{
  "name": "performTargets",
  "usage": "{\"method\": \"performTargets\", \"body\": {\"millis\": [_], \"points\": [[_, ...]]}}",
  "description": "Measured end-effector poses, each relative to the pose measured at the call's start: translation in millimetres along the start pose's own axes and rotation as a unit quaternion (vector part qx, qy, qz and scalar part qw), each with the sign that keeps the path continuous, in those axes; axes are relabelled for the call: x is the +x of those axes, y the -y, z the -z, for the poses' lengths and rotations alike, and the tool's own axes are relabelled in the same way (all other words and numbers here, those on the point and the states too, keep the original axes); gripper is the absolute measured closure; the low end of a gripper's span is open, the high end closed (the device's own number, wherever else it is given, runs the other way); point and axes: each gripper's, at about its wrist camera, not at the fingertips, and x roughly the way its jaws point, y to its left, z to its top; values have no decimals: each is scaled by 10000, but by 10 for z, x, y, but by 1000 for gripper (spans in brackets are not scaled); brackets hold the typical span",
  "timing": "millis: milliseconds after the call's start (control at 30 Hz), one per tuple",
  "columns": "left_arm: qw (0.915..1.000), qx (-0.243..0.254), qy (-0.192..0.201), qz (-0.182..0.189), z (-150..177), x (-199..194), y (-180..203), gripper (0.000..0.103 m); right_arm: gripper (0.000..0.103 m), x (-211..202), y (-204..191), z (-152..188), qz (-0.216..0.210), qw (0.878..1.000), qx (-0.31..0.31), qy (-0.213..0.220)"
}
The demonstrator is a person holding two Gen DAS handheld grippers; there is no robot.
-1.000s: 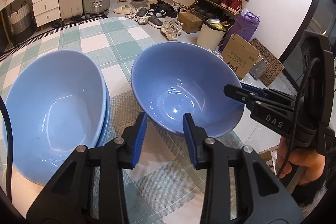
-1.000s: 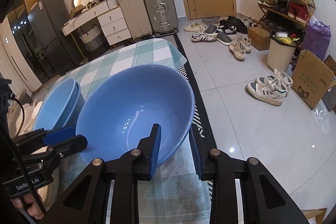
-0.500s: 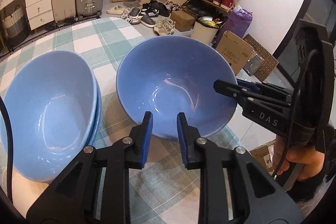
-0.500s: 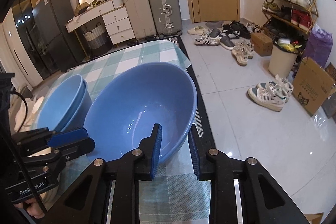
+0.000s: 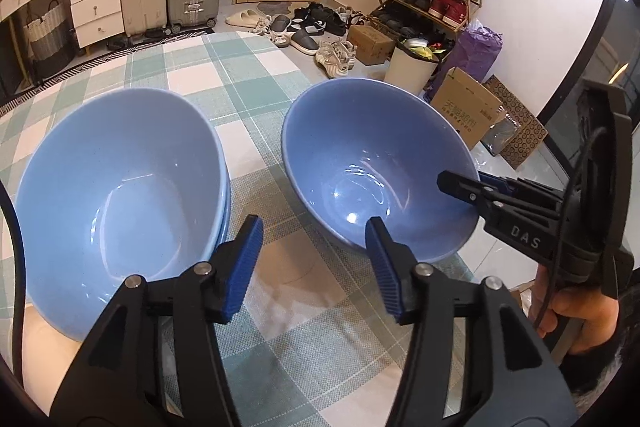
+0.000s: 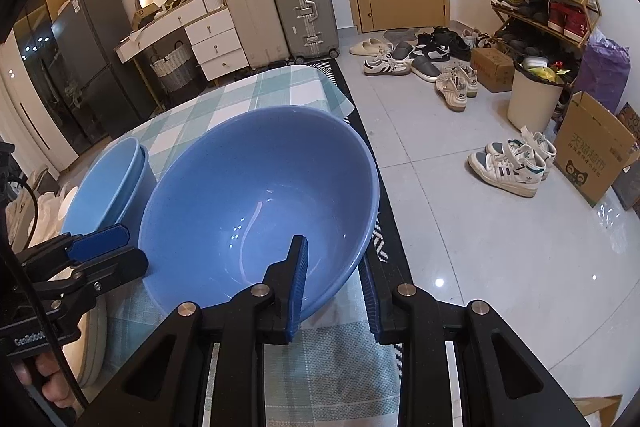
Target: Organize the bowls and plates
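A single blue bowl (image 5: 372, 163) sits near the table's right edge, and it fills the middle of the right wrist view (image 6: 256, 203). My right gripper (image 6: 332, 287) is shut on its near rim, one finger inside and one outside. A stack of two blue bowls (image 5: 116, 187) stands to its left, and shows in the right wrist view (image 6: 108, 183). My left gripper (image 5: 312, 263) is open and empty, over the tablecloth between the stack and the single bowl, just short of both.
The table has a green and white checked cloth (image 5: 224, 67). White plates (image 6: 48, 203) lie at the far left behind the bowl stack. Beyond the table edge are shoes, a white bin (image 6: 532, 99) and cardboard boxes on the floor.
My left gripper was narrow half a second ago and has opened wide and drawn back a little. The single bowl has shifted right, away from the stack, in my right gripper.
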Motion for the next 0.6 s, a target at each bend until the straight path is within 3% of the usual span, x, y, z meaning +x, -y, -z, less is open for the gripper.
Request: {"method": "performTargets", "body": {"millis": [267,367,400,600], "points": [[10000,58,57,-21,-82,97,79,53,77,14,4,9,31,10000,-82,9],[9999,122,112,-18,-89,110,108,61,77,13,-16,10,41,9999,-103,12],[9998,174,138,-20,-88,106,122,68,77,10,-19,9,47,9999,-107,14],[9996,228,135,0,-79,95,148,72,77,-7,-44,35,128,9998,-180,26]]}}
